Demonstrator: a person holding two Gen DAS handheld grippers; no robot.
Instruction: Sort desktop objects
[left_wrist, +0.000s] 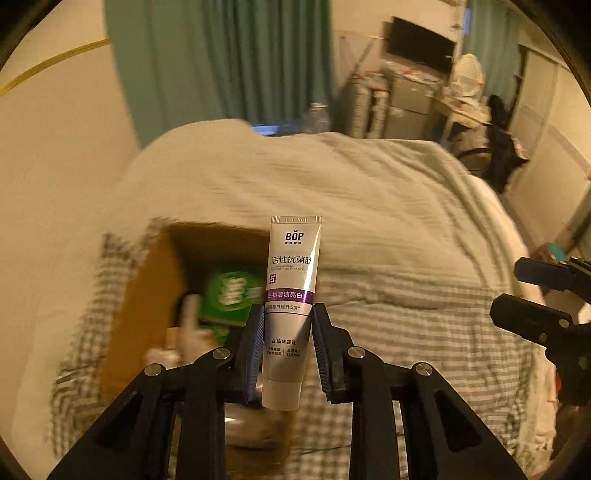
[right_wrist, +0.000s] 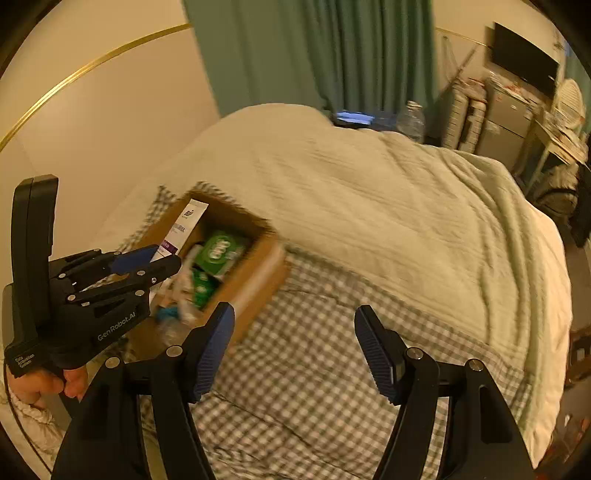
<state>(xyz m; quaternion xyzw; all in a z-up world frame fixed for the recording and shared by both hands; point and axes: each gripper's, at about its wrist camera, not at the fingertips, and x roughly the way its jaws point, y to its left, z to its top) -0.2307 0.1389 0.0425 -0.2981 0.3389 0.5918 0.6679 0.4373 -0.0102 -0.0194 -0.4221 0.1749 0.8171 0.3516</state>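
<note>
My left gripper is shut on a white and silver toothpaste tube with a purple band, held upright with its cap towards the camera. Below and to the left lies an open cardboard box holding a green packet and other blurred items. In the right wrist view the left gripper holds the tube above the box, near its left side. My right gripper stands open with nothing between its fingers, over the checked sheet to the right of the box. It also shows at the right edge of the left wrist view, as the right gripper.
The box rests on a bed with a grey checked sheet and a pale quilt heaped behind it. A green curtain, a water bottle and cluttered cabinets stand beyond. A hand grips the left tool.
</note>
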